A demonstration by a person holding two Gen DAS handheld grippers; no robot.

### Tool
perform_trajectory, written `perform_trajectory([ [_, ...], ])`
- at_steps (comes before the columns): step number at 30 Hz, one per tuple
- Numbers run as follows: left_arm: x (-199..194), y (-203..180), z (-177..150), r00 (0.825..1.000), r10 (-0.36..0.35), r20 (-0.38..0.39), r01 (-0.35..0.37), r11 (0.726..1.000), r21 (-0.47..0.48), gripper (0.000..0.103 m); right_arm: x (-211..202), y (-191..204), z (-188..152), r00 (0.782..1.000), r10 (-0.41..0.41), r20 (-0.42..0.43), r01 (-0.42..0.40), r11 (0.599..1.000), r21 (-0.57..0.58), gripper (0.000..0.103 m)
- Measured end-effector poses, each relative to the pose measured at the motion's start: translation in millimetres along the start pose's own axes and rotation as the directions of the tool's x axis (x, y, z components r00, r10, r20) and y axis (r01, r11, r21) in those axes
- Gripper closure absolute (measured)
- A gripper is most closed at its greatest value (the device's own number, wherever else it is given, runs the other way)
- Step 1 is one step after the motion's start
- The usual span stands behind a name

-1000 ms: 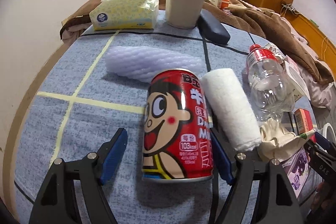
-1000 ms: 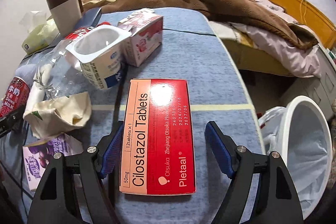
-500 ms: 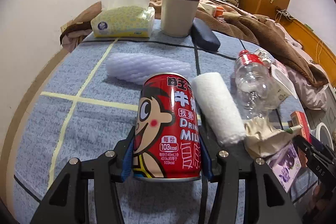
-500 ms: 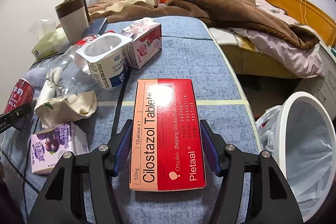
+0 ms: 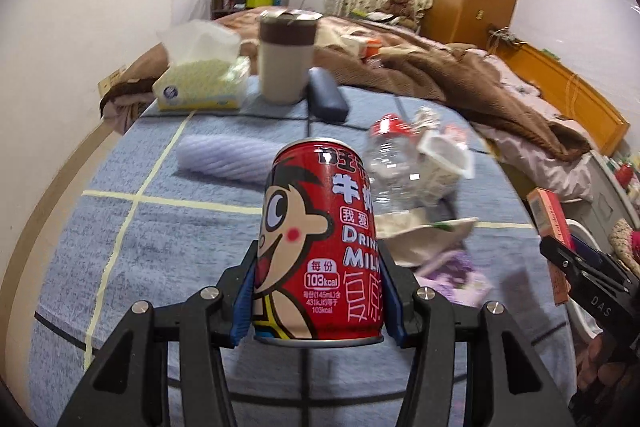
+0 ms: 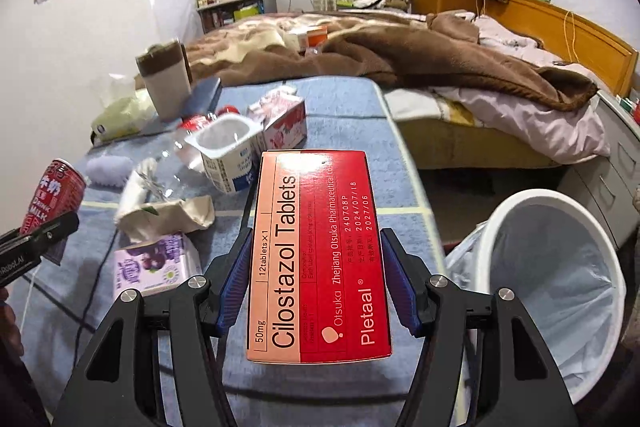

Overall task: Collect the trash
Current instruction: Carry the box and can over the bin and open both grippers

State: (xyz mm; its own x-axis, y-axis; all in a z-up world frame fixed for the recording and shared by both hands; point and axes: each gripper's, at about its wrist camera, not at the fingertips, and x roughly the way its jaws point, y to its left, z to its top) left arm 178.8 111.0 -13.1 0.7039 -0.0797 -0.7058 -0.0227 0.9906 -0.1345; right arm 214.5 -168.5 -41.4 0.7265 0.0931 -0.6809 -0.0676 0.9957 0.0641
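White-lined bin (image 6: pixel 560 291) sits empty beside the blue-clothed table (image 6: pixel 344 115)

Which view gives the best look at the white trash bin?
The right wrist view: the trash bin shows its open mouth and liner, beside the table's edge. The left wrist view catches only a sliver of its rim at far right.

Bare blue worktop (image 6: pixel 348 115) strip right of clutter; bin (image 6: pixel 560 279) mouth unobstructed below edge; yogurt cup (image 6: pixel 226 151), cartons crowd left.
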Motion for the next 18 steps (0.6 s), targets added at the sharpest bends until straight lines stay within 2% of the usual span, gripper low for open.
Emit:
perform_trajectory([
  [9, -33.9, -49.6, -6.3, 0.996, -0.074, 0.058, 0.069, 0.994, 0.083, 0.049, -39.1, -23.1, -1.4, 0.997, -0.009, 0.083, 0.008, 1.000, 0.017, 0.040],
  [18, -49.6, -106.7, -13.7, 0.984, -0.161, 0.079, 0.144, 0.973, 0.182, 0.049, -68.7, -59.9, -10.5, 0.990, -0.053, 0.133, 0.044, 0.996, 0.073, 0.040],
])
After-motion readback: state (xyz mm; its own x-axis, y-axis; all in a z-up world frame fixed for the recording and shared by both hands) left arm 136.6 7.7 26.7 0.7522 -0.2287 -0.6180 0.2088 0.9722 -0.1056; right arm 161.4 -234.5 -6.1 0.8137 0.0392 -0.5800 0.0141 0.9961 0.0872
